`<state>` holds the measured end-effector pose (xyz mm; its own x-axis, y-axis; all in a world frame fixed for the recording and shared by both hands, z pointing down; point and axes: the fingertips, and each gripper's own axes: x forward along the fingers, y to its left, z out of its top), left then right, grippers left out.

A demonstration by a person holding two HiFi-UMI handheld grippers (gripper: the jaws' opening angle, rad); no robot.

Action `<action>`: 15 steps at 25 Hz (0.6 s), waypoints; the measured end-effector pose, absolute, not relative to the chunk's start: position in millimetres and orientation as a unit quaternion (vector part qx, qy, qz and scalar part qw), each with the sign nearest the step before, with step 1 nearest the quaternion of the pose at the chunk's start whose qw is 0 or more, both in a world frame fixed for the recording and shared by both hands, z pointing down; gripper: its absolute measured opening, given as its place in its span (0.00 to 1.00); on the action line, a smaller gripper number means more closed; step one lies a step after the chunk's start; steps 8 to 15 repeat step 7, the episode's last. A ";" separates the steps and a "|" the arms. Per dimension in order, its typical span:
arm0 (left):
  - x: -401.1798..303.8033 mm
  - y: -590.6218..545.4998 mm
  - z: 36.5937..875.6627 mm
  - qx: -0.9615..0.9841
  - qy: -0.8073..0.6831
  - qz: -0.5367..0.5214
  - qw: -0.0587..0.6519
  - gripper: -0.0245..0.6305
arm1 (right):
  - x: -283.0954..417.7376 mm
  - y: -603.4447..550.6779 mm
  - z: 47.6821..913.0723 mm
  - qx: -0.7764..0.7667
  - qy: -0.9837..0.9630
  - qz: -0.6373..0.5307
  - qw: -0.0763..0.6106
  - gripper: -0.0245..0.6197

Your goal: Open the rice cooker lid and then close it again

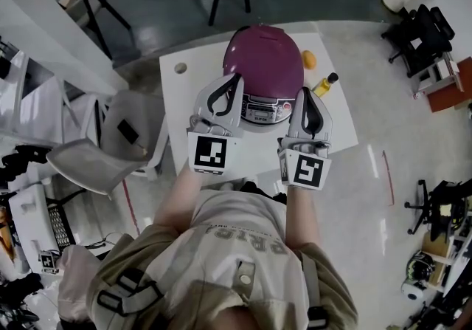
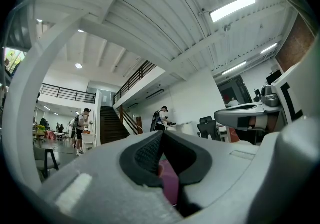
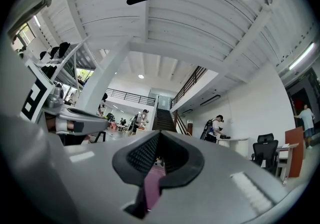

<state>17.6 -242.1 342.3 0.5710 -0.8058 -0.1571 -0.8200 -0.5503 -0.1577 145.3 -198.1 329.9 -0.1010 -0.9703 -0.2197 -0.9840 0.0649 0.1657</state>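
purple rice cooker (image 1: 259,108) on the white tabletop (image 1: 181,111), lid (image 1: 263,59) down: consistent with never raised or already reclosed. left hand-held gripper (image 1: 232,83) and right hand-held gripper (image 1: 304,97) hover at its front, jaws pressed together, empty, probably a neutral pose.

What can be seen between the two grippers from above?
In the head view, the front of the purple rice cooker, with its silver control panel, shows between the left gripper and the right gripper.

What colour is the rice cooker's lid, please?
Purple; the rice cooker's lid shows best in the head view.
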 end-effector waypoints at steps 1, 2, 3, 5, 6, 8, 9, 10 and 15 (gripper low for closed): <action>17.8 -242.4 342.6 -0.880 0.461 0.033 0.107 0.05 | 145.7 -198.3 331.5 -0.670 0.729 0.135 0.022 0.04; 17.9 -242.4 343.1 -0.881 0.461 0.033 0.107 0.05 | 144.7 -198.4 330.9 -0.670 0.730 0.135 0.023 0.04; 17.9 -242.3 343.8 -0.881 0.460 0.032 0.107 0.05 | 143.0 -198.4 329.5 -0.669 0.731 0.136 0.026 0.04; 17.7 -241.5 345.5 -0.882 0.459 0.030 0.106 0.05 | 140.5 -198.0 328.6 -0.666 0.732 0.138 0.026 0.04; 17.6 -241.0 346.4 -0.882 0.458 0.029 0.106 0.05 | 139.6 -197.8 328.8 -0.666 0.733 0.139 0.025 0.04; 17.4 -240.5 347.2 -0.883 0.457 0.028 0.106 0.05 | 138.8 -197.6 329.1 -0.665 0.733 0.140 0.023 0.04; 17.4 -240.5 347.2 -0.883 0.457 0.028 0.106 0.05 | 138.8 -197.6 329.1 -0.665 0.733 0.140 0.023 0.04; 17.4 -240.5 347.2 -0.883 0.457 0.028 0.106 0.05 | 138.8 -197.6 329.1 -0.665 0.733 0.140 0.023 0.04; 17.4 -240.5 347.2 -0.883 0.457 0.028 0.106 0.05 | 138.8 -197.6 329.1 -0.665 0.733 0.140 0.023 0.04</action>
